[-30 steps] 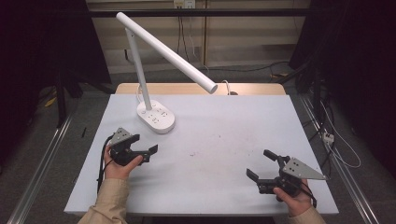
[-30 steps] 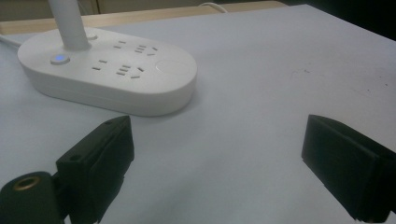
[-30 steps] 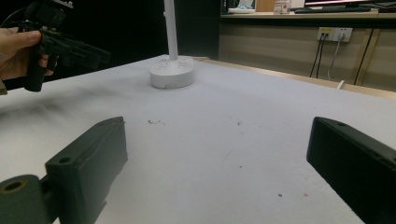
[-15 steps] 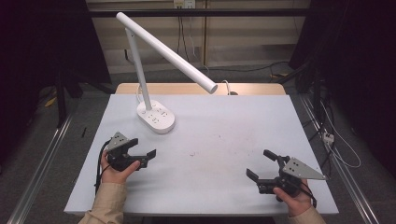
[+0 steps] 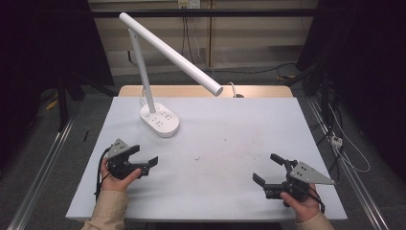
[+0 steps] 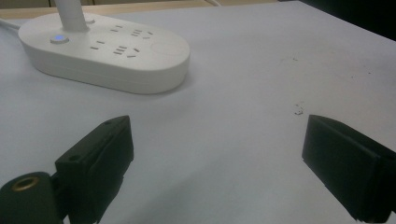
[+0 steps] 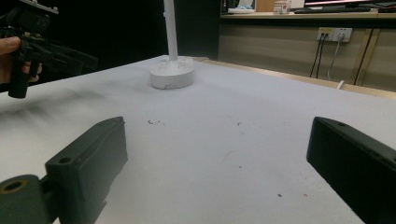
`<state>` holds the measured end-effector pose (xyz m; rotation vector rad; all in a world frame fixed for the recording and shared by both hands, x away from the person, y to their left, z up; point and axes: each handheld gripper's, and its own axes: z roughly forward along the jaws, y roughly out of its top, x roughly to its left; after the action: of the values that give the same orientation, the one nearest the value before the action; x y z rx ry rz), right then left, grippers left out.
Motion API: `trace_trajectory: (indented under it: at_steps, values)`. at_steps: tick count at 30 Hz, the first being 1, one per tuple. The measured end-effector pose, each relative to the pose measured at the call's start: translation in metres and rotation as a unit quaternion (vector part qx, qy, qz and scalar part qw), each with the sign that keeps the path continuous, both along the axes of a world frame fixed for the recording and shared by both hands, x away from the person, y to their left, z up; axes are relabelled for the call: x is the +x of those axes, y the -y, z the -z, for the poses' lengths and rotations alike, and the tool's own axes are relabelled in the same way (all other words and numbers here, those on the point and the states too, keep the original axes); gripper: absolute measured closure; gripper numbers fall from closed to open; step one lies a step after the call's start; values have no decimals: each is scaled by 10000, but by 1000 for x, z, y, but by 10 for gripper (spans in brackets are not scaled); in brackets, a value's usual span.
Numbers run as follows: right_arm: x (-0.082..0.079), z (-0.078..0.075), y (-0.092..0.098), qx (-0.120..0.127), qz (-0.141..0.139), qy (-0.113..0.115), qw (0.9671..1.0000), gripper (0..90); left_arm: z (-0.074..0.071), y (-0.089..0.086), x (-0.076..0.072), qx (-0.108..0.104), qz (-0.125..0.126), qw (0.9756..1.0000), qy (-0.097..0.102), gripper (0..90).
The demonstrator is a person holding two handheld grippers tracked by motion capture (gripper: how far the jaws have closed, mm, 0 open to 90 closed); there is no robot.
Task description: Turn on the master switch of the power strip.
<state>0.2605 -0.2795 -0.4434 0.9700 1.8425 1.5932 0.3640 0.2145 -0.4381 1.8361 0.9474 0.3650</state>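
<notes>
Sitting near the left front of the white bench (image 5: 215,191), the left gripper (image 5: 143,160) is being held in the person's left hand (image 5: 117,179), with its jaws spread wide and nothing between them. It is pointing toward the middle of the bench, well short of the lamp. In the left gripper view its two black jaws are framing bare bench surface, and the oval white lamp base (image 6: 105,49) with its socket slots and small blue-lit button (image 6: 58,38) is lying just beyond them, apart from both. From the high view, that desk lamp (image 5: 158,67) is standing at the far left of the bench, its white arm slanting down to the right over the bench's far edge. A few dark specks (image 5: 197,157) are marking the middle of the bench. At the near right, the right gripper (image 5: 267,168) is being held in the right hand (image 5: 301,203), jaws likewise wide apart and empty, aiming left across the bench.
</notes>
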Motion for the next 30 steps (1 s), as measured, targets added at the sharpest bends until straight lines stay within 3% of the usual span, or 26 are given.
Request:
trace_trajectory:
  at_steps: [30]
  values:
    - [0, 1, -1, -25, -39, -9, 10000, 47, 4, -9, -12, 37, -76, 10000, -9, 66]
